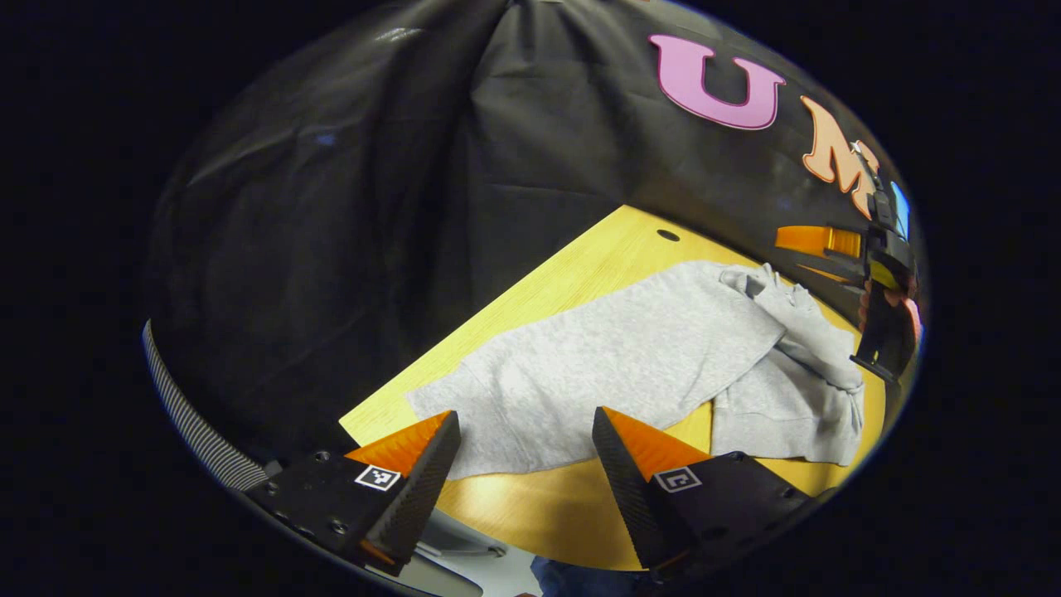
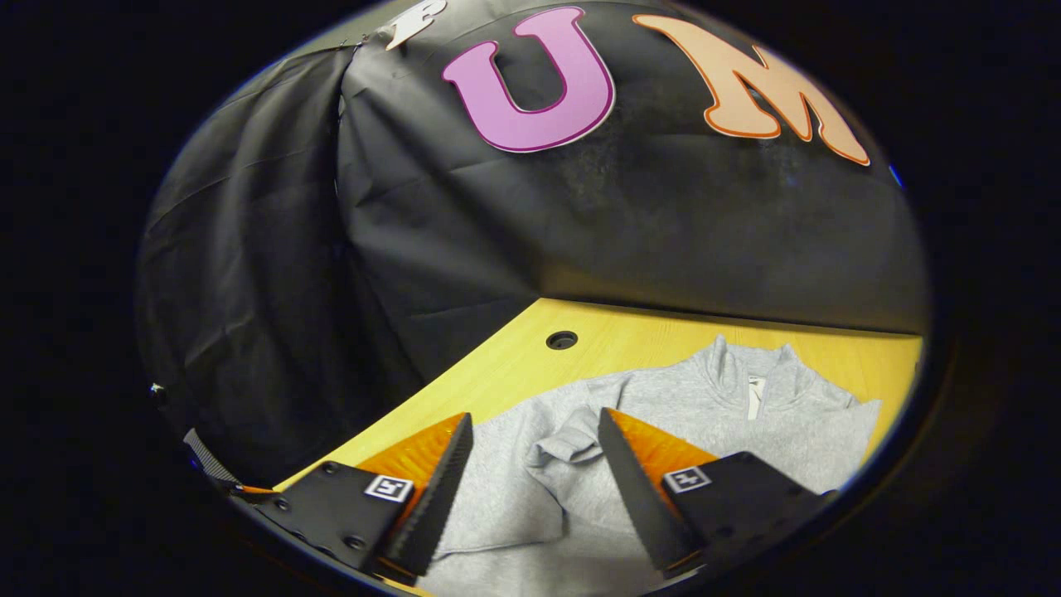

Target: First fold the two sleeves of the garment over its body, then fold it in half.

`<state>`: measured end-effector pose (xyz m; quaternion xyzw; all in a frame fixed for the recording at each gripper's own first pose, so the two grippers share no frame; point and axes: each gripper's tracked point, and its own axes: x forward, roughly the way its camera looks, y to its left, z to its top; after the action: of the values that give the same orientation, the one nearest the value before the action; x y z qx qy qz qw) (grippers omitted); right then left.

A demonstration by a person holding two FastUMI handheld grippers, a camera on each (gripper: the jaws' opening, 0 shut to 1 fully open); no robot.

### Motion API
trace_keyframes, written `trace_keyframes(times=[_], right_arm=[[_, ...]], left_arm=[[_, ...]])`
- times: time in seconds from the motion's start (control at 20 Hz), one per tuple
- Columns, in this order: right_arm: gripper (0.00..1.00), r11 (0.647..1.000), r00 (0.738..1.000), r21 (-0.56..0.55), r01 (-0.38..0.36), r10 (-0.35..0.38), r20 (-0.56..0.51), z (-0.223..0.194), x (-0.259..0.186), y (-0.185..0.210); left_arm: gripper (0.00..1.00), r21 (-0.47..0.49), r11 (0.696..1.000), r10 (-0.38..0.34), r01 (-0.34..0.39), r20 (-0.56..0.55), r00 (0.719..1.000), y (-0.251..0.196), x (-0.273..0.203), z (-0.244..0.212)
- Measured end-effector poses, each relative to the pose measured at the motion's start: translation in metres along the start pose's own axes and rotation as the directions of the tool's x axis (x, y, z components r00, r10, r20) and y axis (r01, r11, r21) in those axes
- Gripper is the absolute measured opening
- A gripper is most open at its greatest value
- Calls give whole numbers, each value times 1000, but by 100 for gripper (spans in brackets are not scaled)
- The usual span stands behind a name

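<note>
We hold both grippers, left [image 1: 526, 431] and right [image 2: 535, 439], spread and empty above the sweatshirt [image 1: 630, 356], whose sleeve [image 2: 564, 444] lies across its body, ready for halving.

Yellow wooden desk [image 1: 572, 274] with a small round hole [image 1: 668, 235] near its far edge, the same hole [image 2: 562, 340] close to the far left corner. Black cloth wall [image 2: 464, 232] hanging in folds right behind the desk's far edge.
</note>
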<state>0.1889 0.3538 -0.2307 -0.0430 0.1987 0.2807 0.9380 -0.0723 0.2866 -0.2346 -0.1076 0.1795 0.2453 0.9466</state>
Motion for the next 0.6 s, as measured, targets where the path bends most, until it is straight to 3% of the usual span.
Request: trace_keyframes(times=[0.1, 0.6], right_arm=[[98, 1000, 1000, -14, 15, -15, 8, 0, -9, -5], [98, 996, 995, -22, 91, -90, 40, 9, -68, -42]], left_arm=[[94, 8, 1000, 16, -16, -20, 1000, 10, 6, -8], [93, 95, 995, 31, -26, -52, 998, 14, 16, -20]])
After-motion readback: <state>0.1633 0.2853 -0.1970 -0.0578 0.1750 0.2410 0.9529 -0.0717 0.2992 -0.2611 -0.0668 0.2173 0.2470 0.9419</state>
